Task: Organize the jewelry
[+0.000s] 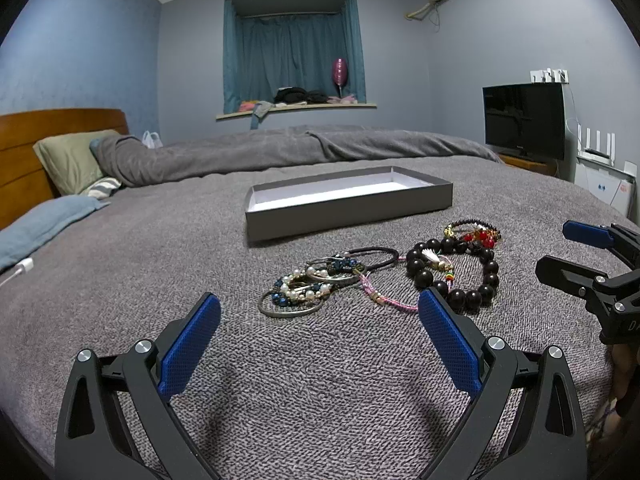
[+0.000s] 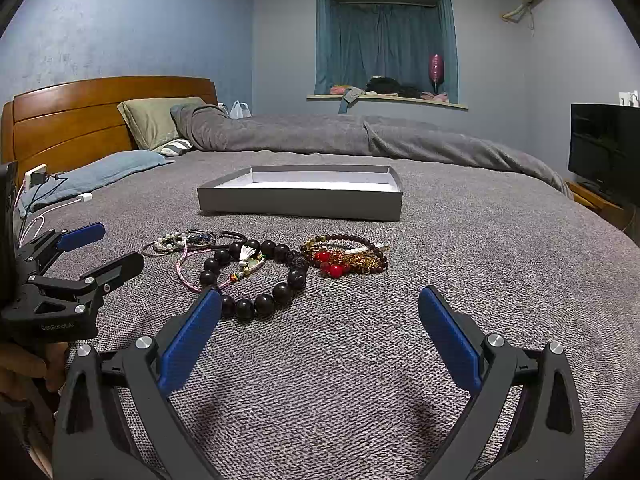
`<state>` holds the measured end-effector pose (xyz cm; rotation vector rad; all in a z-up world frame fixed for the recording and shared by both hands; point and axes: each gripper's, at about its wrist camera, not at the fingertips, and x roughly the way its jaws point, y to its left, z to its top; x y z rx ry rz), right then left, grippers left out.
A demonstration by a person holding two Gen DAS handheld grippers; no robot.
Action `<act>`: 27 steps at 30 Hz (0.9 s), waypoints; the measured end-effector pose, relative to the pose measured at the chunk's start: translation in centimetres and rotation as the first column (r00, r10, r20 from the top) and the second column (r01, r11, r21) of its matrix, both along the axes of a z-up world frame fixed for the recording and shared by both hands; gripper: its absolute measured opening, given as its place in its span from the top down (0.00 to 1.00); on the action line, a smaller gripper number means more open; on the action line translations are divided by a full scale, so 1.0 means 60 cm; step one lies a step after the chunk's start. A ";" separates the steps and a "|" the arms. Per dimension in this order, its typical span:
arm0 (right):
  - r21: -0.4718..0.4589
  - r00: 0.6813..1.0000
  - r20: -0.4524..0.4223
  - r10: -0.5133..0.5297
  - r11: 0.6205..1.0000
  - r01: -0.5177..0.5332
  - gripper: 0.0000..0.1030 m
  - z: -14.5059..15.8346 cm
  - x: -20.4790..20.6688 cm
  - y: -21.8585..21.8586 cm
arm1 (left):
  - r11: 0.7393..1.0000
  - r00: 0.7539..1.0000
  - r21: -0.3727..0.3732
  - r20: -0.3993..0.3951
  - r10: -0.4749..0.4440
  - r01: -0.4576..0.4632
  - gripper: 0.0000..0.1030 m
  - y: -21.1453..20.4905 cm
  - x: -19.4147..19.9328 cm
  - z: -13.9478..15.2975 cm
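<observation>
Hovering wide open and empty, the left hand-held gripper [image 1: 320,312] and right hand-held gripper [image 2: 320,308] are facing the jewelry pile [image 2: 264,264] lying on the bed [image 2: 480,280], near the empty grey box [image 2: 300,200]. Probably nothing is sorted yet; picking the large dark bead bracelet [image 2: 256,276] is looking easiest, with open blanket around.

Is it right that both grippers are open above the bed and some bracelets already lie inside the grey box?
Not quite. The grey box is empty in the right wrist view; the bracelets all lie on the blanket in front of it. The left gripper and right gripper are indeed open above the bed.
</observation>
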<state>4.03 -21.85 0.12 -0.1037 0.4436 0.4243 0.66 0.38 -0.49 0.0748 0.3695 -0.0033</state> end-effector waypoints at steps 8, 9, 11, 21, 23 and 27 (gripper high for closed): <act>-0.001 1.000 0.000 0.000 1.000 0.000 0.05 0.000 0.000 0.000 | 1.000 1.000 -0.001 0.000 -0.004 0.004 0.05 -0.001 0.001 -0.001; -0.001 1.000 0.000 0.000 1.000 0.000 0.05 0.000 0.000 0.000 | 1.000 1.000 -0.002 0.000 -0.005 0.005 0.05 -0.001 0.001 0.000; -0.001 1.000 0.000 0.000 1.000 0.000 0.05 0.000 0.000 0.001 | 1.000 1.000 -0.006 0.000 -0.004 0.004 0.05 0.000 0.001 0.000; -0.001 1.000 -0.001 0.000 1.000 0.000 0.05 0.001 0.000 0.000 | 1.000 1.000 -0.022 0.004 -0.006 0.007 0.05 0.006 0.001 0.004; -0.002 1.000 -0.001 0.001 1.000 -0.001 0.05 0.001 0.001 0.001 | 1.000 1.000 -0.022 0.002 -0.007 0.007 0.05 0.006 0.001 0.004; -0.001 1.000 -0.001 0.001 1.000 -0.001 0.05 0.000 0.001 0.000 | 1.000 1.000 -0.021 -0.001 -0.009 0.009 0.05 0.006 0.000 0.005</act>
